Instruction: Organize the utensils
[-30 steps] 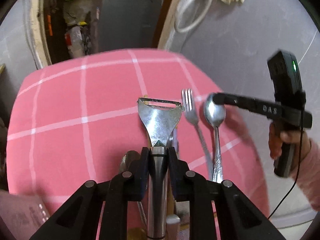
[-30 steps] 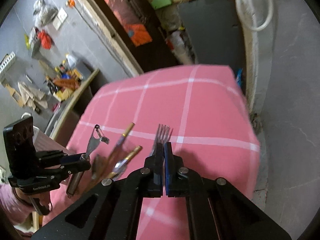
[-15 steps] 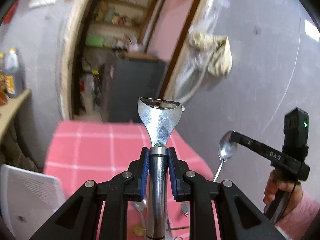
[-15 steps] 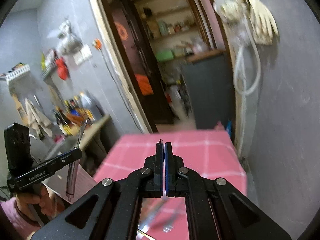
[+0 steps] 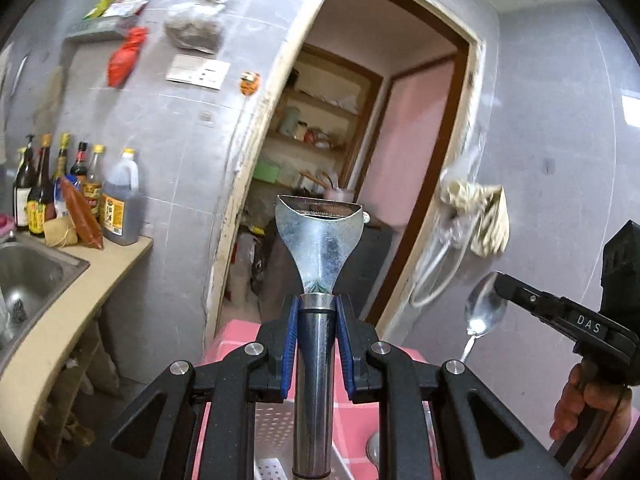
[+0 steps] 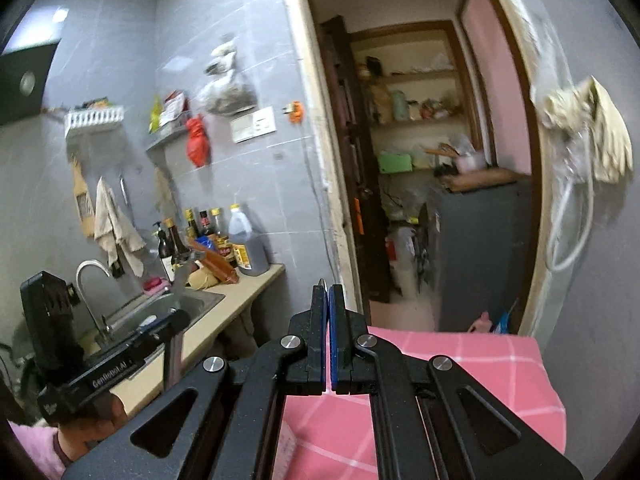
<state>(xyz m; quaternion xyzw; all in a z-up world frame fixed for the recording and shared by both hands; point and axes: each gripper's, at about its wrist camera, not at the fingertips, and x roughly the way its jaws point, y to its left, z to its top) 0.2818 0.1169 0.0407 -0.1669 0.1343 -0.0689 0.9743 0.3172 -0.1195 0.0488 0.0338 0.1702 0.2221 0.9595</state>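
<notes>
Blue pads [image 5: 289, 334] of the left gripper [image 5: 315, 312] clamp the round steel handle of a peeler [image 5: 319, 240], whose broad blade end stands up ahead of the jaws, in the air before a doorway [image 5: 384, 128]. To its right, in the left wrist view, the right gripper [image 5: 498, 280] pinches a spoon [image 5: 485, 310] at the bowl, so the thin handle hangs down; a hand [image 5: 584, 398] grips that tool from below. The right wrist view shows its jaws pressed together with only a sliver of metal tip [image 6: 321, 282] poking out between them. Below both lies a table in a pink checked cloth [image 6: 480, 364]. At left are a counter [image 6: 224, 308], a steel sink [image 5: 28, 276] and a row of sauce bottles [image 5: 72, 188].
</notes>
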